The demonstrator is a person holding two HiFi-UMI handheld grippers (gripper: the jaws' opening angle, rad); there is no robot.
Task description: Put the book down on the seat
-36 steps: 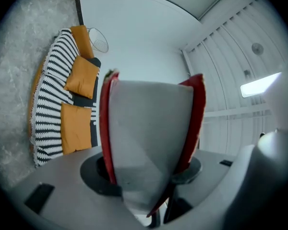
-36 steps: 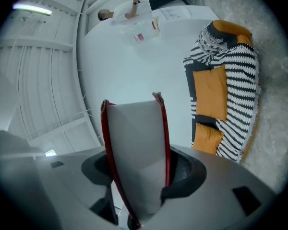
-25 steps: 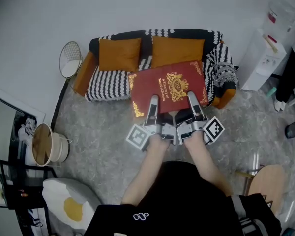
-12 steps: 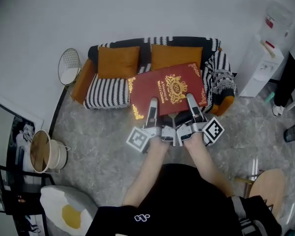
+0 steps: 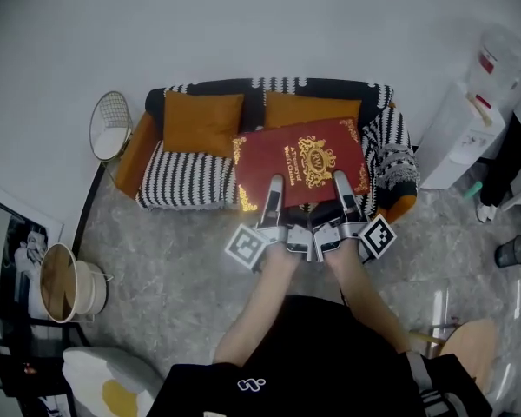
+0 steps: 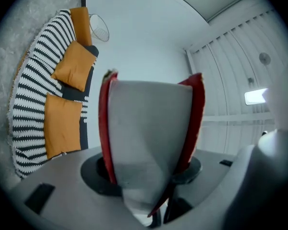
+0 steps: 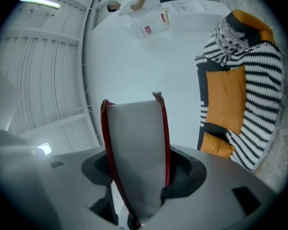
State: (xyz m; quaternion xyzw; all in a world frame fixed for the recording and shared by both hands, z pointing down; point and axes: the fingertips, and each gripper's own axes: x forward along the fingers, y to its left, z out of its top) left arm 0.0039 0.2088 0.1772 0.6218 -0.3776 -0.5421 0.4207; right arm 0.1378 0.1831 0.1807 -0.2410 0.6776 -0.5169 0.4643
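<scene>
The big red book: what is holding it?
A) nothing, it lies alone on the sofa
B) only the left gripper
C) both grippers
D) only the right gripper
C: the left gripper and the right gripper each clamp the near edge of the red book, and each gripper view shows its pages between the jaws.
</scene>
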